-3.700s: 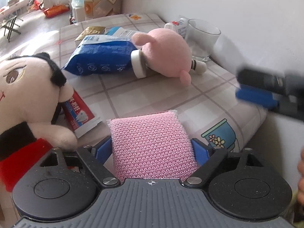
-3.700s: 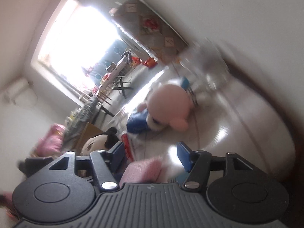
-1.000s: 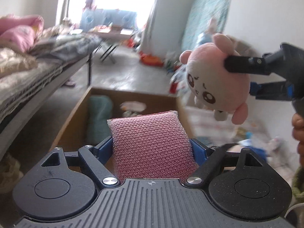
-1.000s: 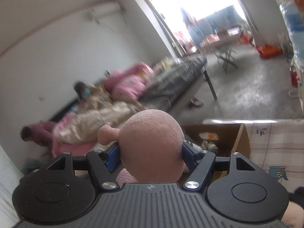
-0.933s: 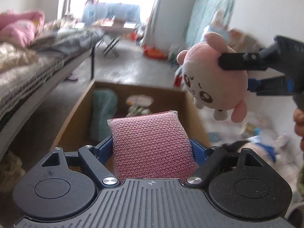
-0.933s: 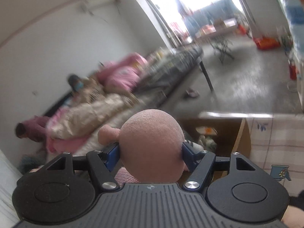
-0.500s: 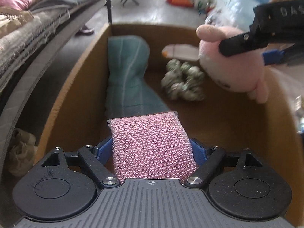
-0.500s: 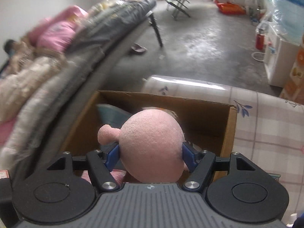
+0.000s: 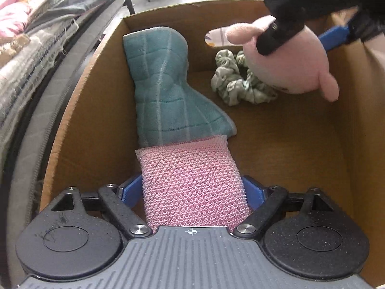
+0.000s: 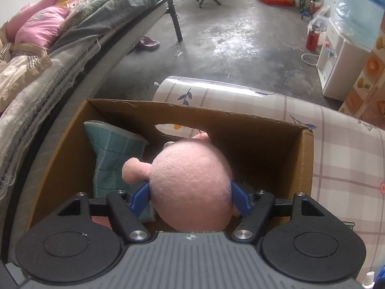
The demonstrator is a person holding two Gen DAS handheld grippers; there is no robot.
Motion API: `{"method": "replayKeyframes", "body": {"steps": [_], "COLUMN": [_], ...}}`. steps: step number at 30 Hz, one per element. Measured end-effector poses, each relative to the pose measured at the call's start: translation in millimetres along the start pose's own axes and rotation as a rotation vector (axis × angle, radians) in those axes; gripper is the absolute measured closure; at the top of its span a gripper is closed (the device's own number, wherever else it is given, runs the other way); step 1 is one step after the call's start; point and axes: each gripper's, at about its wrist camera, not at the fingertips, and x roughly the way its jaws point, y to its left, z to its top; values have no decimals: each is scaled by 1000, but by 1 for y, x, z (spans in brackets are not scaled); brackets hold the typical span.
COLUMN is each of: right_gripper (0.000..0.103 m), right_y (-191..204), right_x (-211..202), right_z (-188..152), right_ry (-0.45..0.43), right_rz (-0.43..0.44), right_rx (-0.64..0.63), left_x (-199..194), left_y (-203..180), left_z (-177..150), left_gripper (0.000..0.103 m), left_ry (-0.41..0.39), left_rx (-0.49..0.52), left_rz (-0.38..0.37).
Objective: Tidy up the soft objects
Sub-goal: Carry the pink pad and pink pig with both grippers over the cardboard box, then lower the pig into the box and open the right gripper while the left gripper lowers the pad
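Both grippers point down into an open cardboard box (image 9: 79, 110). The left gripper (image 9: 192, 190) has a pink mesh sponge (image 9: 192, 180) between its blue pads; the jaws have just widened a little, yet the pads lie against both sides of the sponge, so it reads as grasped. The sponge's far edge overlaps the near end of a teal cloth (image 9: 166, 84) lying along the box's left wall. The right gripper (image 10: 190, 197) grips a round pink plush toy (image 10: 192, 187), its jaws also just eased slightly. The toy hangs over a green scrunchie (image 9: 235, 84) near the far wall.
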Motion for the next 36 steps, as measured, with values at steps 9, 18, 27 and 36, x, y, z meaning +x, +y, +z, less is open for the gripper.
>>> {"method": "replayKeyframes", "body": {"steps": [9,18,27,36], "right_gripper": [25,35,43,33], "right_y": [9,8,25,33], "right_x": [5,-29,-22,-12], "right_z": [1,-1,13,11], "right_ry": [38,-66,-32,-3], "right_rz": [-41,49,252,255], "right_rx": [-17,-17,-29,-38], "left_x": [-7,-25,-37,-39], "left_y": [-3,4,15,18], "left_z": [-4,-13,-24,-26], "left_gripper": [9,8,19,20], "left_ry": [11,-46,-89,-106], "left_rx": [16,-13,-48,-46], "left_rz": [28,8,-1,-21]}}
